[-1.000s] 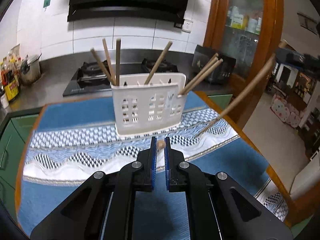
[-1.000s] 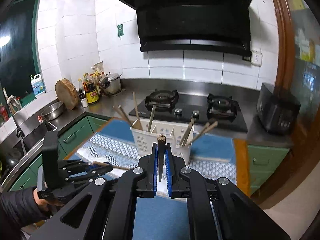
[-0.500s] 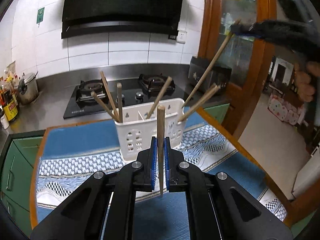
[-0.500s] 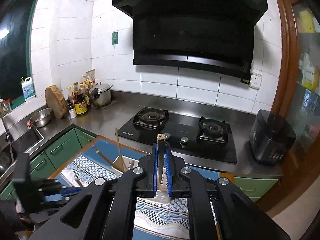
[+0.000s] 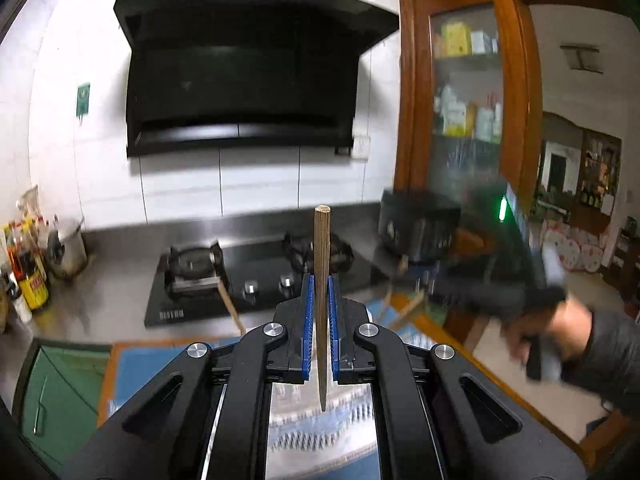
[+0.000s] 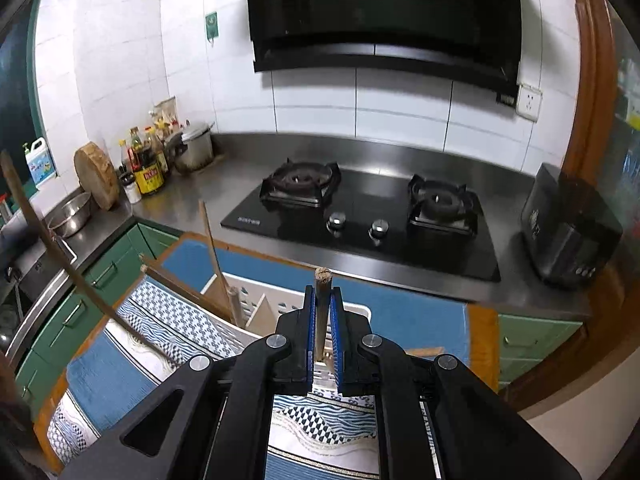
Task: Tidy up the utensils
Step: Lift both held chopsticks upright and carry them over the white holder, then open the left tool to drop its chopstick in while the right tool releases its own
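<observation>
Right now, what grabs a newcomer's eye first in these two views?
Each tongs pair is clamped on an upright chopstick: the left tongs hold one dead centre of their view, the right tongs another. Below the right pair sits the white holder with more sticks leaning out, on a blue patterned cloth. Behind looms the black hood over the stove.

Left gripper point(image 5: 320, 284) and right gripper point(image 6: 322, 300) look alike: glossy black linkage arms, 4 round silver screws on each, blue pads point(image 5: 307, 320) lining both fingers. The person's right hand point(image 5: 560, 332), bare skin, leaves a dark sleeve point(image 5: 612, 356).
</observation>
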The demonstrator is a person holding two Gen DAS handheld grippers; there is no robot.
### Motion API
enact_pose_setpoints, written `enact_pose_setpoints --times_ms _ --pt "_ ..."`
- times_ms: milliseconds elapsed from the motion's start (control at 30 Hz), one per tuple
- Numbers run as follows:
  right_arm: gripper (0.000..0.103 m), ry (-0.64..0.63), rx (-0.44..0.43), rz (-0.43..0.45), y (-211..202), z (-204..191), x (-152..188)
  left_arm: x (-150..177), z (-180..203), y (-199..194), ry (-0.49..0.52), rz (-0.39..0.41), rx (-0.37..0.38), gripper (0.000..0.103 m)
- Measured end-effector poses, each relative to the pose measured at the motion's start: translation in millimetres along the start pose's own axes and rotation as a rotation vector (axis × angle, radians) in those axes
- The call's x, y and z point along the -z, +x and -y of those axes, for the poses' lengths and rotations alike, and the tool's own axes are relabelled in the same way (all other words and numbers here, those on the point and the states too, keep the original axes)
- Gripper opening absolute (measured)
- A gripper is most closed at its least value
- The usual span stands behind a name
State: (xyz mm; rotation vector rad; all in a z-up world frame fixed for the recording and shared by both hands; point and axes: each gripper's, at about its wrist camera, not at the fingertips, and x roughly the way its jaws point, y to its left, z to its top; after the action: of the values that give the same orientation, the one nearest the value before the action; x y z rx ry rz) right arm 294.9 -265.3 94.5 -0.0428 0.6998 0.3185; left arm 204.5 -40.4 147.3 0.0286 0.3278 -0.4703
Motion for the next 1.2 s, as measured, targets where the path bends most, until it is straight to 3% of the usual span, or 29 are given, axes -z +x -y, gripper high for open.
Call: enact_pose_setpoints --times_ms 133,300,600,767,1200 --pt "0.009 0.004 0.003 0.001 6 1 5 -23 -2 12 0.008 0.049 -0.023 0.005" --pt "0.018 0.009 0.003 0.047 -12 5 15 -33 -10 33 0.011 0.066 -0.075 0.005" --pt "0.023 -0.042 -0.003 0.093 -44 -7 48 -12 -29 77 -0.039 0.048 -0.139 0.005" --pt "0.024 -0.043 -0.032 0.092 -52 -15 67 5 -35 93 -0.061 0.002 -0.137 0.006" --pt "0.031 0.041 -0.079 0.027 -52 -33 126 14 -29 86 -0.047 -0.028 -0.113 0.008"
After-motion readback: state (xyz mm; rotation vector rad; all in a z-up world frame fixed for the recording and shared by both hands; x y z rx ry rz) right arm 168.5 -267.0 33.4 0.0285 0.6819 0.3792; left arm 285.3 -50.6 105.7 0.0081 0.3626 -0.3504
